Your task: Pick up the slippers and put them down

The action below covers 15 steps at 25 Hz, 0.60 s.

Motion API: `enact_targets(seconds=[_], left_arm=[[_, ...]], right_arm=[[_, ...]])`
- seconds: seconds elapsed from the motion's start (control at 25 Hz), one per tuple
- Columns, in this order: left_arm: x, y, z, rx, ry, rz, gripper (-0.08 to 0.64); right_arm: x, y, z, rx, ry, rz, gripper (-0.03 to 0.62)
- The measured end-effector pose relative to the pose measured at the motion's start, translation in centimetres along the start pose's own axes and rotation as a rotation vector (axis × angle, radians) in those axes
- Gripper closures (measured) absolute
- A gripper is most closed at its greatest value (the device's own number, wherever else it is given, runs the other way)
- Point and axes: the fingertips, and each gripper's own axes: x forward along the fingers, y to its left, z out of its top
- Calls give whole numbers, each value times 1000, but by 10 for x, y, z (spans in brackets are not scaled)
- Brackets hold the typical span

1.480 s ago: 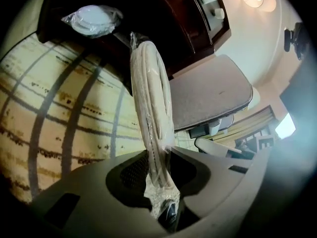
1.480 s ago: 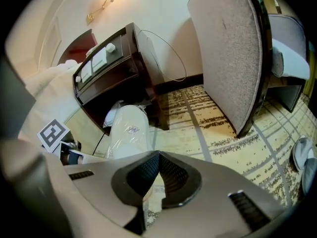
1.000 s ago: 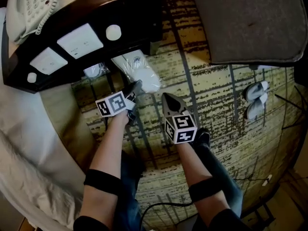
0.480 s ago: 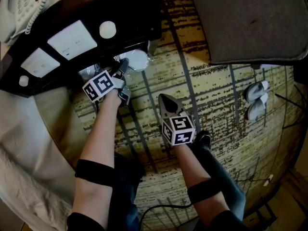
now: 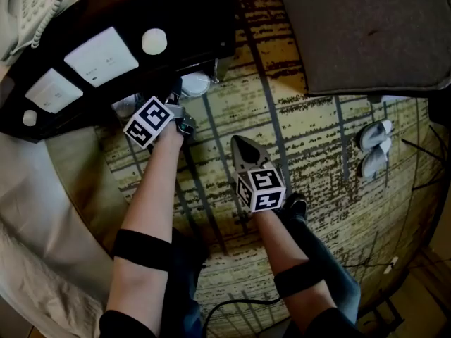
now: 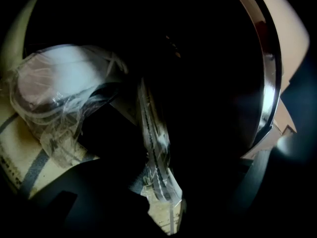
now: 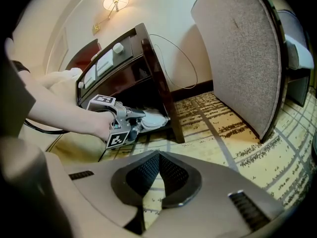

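A pair of white slippers in a clear plastic wrap (image 5: 196, 84) lies on the carpet at the foot of the dark nightstand (image 5: 106, 55), half under its edge. My left gripper (image 5: 180, 103) reaches in there, and a strip of the wrap (image 6: 154, 148) runs taut between its jaws. Those jaws have just been opening a little, with the film still caught between them. The wrapped slippers (image 6: 64, 81) bulge to the left in the left gripper view. My right gripper (image 5: 239, 146) hovers over the carpet, shut and empty; the right gripper view shows the left gripper (image 7: 141, 115) by the package (image 7: 154, 120).
A second pair of white slippers (image 5: 373, 148) lies on the carpet at the right. A grey upholstered seat (image 5: 366, 27) fills the upper right. A telephone (image 5: 35, 5) sits on the nightstand, bedding (image 5: 42, 210) is at the left, and a cable (image 5: 232, 303) crosses the floor by the person's legs.
My left gripper has moved up and left with the wrapped slippers, from the open carpet to the nightstand's foot, and most of the package is now under its edge. The right gripper has stayed still.
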Motion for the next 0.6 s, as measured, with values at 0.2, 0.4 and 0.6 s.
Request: enact_targets(seconds=[0.2,0.4,0.6], left_arm=[[-6,0,13,62,-34,63,242],[-31,-21,13,197,19,122,150],[-106,-53,8,248,77,198,157]], right_arm=[[-4,2,3,0,5,8,591],[-24,7,21,-13,21,14,591],[-82,27,60,-23,45,17,591]])
